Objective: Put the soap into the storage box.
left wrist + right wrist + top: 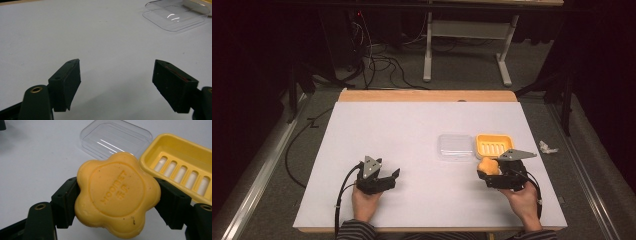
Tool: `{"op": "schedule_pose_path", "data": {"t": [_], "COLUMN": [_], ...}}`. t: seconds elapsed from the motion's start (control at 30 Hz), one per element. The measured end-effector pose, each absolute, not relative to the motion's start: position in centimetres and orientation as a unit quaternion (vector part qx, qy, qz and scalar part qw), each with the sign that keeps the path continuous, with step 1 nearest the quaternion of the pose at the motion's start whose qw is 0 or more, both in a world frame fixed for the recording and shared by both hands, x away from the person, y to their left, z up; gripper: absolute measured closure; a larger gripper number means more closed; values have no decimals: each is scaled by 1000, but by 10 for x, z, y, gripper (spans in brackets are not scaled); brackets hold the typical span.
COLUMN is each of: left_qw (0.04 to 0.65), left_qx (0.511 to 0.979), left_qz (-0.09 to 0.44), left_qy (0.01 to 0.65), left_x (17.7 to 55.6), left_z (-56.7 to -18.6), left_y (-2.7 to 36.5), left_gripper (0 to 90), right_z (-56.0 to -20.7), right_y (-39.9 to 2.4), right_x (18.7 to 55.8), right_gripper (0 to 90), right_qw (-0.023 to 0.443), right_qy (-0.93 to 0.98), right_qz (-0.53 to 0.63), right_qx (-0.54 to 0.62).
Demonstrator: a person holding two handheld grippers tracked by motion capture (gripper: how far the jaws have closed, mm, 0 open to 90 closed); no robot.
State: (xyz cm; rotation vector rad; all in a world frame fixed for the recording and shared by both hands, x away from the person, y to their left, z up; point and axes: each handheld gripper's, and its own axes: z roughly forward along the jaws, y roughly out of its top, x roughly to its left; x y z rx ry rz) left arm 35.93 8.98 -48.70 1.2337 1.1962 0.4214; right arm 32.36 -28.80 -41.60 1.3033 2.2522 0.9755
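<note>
A flower-shaped orange soap (117, 195) is clamped between the two black jaws of my right gripper (116, 200), which is shut on it. In the high view that soap (488, 165) sits at the tip of the right gripper (492, 172), just in front of a yellow slotted soap dish (494, 145). The dish (180, 167) lies beyond the soap, and a clear plastic lid (116, 138) rests to its left. My left gripper (116, 82) stands open over bare table, low at the left in the high view (384, 177). The clear lid (175, 17) lies far ahead of it.
The white table top (412, 150) has a wooden strip along its far edge. A crumpled white scrap (547, 147) lies on the floor right of the table. Cables and a desk frame (467, 45) stand on the floor beyond.
</note>
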Motion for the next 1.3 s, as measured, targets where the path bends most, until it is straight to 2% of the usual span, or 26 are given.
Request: {"op": "schedule_pose_path", "data": {"t": [1.3], "left_qw": [632], "left_qx": [536], "left_qz": [182], "left_qy": [528], "left_x": [360], "left_z": [-487], "left_y": [90], "left_gripper": [240], "right_z": [-403], "right_y": [-315], "right_x": [358], "right_gripper": [273], "right_qw": [199], "right_qy": [775], "right_qz": [336], "right_qx": [497]}}
